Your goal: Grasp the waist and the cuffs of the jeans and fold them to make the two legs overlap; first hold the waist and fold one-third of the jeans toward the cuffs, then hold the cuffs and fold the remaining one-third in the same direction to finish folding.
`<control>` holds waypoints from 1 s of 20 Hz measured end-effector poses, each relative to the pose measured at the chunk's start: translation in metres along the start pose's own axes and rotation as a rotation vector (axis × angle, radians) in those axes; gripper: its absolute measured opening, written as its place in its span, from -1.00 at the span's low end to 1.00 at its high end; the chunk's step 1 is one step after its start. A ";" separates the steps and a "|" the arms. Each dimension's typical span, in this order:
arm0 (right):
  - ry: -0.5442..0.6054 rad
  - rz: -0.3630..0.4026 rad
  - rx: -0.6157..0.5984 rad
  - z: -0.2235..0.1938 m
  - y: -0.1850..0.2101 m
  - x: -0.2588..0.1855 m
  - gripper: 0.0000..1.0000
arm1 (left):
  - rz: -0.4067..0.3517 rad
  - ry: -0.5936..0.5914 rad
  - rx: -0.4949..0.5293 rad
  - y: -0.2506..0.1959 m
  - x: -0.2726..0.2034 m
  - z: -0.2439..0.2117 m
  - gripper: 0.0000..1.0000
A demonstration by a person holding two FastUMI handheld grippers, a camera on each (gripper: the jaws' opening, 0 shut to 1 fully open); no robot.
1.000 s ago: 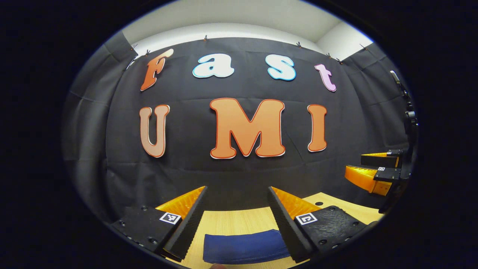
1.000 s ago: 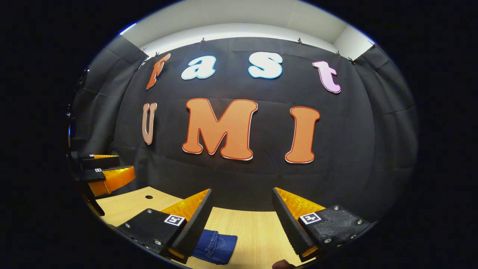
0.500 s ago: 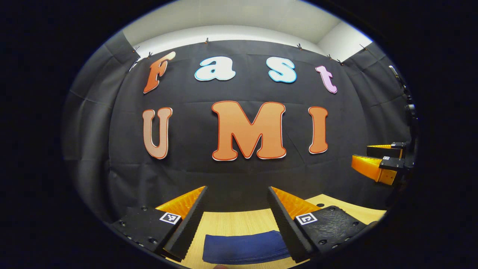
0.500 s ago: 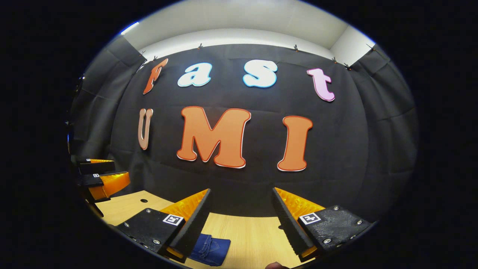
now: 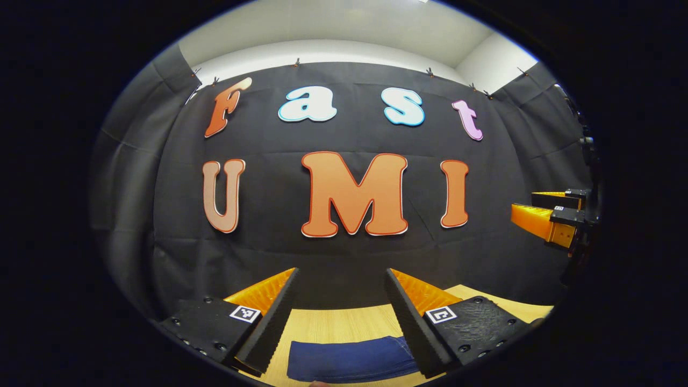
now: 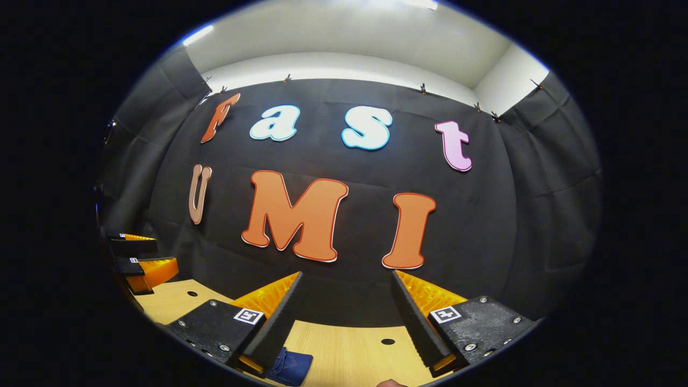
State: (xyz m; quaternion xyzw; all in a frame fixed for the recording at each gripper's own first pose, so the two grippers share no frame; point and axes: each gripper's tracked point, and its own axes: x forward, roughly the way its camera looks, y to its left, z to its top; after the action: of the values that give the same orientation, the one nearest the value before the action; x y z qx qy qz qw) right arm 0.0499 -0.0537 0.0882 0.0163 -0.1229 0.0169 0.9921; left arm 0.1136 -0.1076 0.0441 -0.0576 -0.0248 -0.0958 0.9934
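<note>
The folded dark blue jeans [image 5: 349, 359] lie on the wooden table [image 5: 344, 325], low in the left gripper view, below and between my left gripper's fingers. My left gripper [image 5: 341, 279] hangs open above them, holding nothing. In the right gripper view a small corner of the jeans [image 6: 290, 366] peeks out beside the left finger. My right gripper [image 6: 346, 282] is open and empty, raised over the table [image 6: 349, 349]. The right gripper [image 5: 548, 212] also appears at the far right of the left gripper view, and the left gripper [image 6: 141, 260] at the far left of the right gripper view.
The black cloth wall [image 5: 344, 252] stands close behind the table. Small round holes [image 6: 387, 341] dot the tabletop. A fingertip [image 6: 391, 382] shows at the bottom edge of the right gripper view.
Both grippers have risen and tilted up away from the jeans. The right one moved more, so less of the jeans shows in its view. Both stayed open.
</note>
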 end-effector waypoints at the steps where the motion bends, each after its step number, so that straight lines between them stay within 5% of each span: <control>1: -0.004 0.000 0.000 0.002 -0.002 -0.002 0.93 | 0.000 -0.001 -0.001 -0.002 0.001 0.002 0.89; 20: 0.080 0.092 0.064 -0.032 0.018 -0.011 0.93 | 0.110 0.000 -0.021 0.006 0.005 -0.004 0.92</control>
State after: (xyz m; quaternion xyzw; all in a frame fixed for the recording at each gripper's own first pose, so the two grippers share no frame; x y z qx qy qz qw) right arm 0.0462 -0.0351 0.0547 0.0416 -0.0833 0.0668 0.9934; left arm 0.1196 -0.1035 0.0394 -0.0692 -0.0208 -0.0413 0.9965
